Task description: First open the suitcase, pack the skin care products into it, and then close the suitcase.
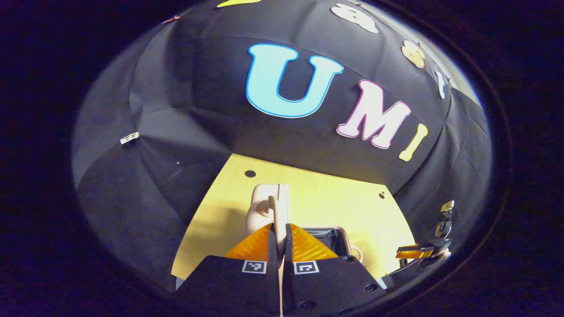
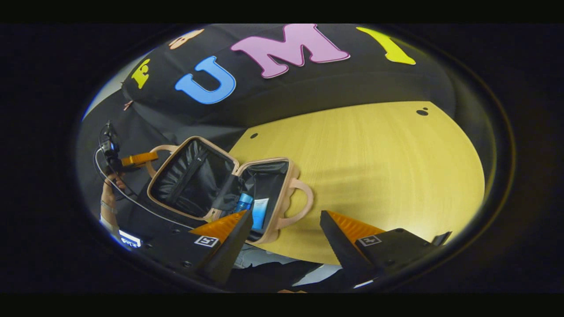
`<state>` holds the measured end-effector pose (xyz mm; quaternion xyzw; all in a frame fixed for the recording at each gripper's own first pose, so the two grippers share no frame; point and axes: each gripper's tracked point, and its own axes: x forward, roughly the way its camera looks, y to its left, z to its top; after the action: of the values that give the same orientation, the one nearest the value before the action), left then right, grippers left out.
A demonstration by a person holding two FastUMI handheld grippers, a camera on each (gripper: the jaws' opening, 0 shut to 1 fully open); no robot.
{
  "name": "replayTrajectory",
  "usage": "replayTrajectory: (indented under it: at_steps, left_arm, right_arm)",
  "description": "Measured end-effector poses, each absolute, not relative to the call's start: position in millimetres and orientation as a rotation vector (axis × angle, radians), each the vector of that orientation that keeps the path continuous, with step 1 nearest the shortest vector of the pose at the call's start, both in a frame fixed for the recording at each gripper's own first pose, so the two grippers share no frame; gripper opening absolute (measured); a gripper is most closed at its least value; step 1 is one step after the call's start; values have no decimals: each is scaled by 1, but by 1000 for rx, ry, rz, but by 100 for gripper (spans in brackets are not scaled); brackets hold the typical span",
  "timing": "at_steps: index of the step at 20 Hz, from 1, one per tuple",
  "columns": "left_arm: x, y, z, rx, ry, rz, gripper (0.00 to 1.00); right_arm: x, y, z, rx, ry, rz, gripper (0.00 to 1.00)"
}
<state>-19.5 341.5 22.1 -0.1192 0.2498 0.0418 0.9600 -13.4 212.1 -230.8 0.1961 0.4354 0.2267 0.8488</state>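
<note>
Beige suitcase (image 2: 282, 207) open on table edge, lid raised; blue skin care products (image 2: 253, 209) inside.

The suitcase (image 2: 282, 207) has a pale beige-pink shell and handles, with a glossy black lining. Inside lie skin care products (image 2: 253, 207): a blue tube and a white-and-blue one. The surface (image 2: 374, 167) is light yellow wood grain with small dark dots.
</note>
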Motion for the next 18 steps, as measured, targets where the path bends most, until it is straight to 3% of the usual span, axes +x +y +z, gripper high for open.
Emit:
replayTrajectory:
  at_steps: [5, 10, 18]
  left_arm:
    - [0, 231, 14, -223, 522, -68, 8]
    - [22, 125, -62, -265, 635, -194, 8]
    - [52, 62, -192, -246, 866, -183, 8]
  right_arm:
    - [-20, 161, -213, 376, 848, 461, 97]
    - [-32, 125, -215, 396, 852, 416, 97]
    - [-43, 76, -219, 394, 871, 345, 98]
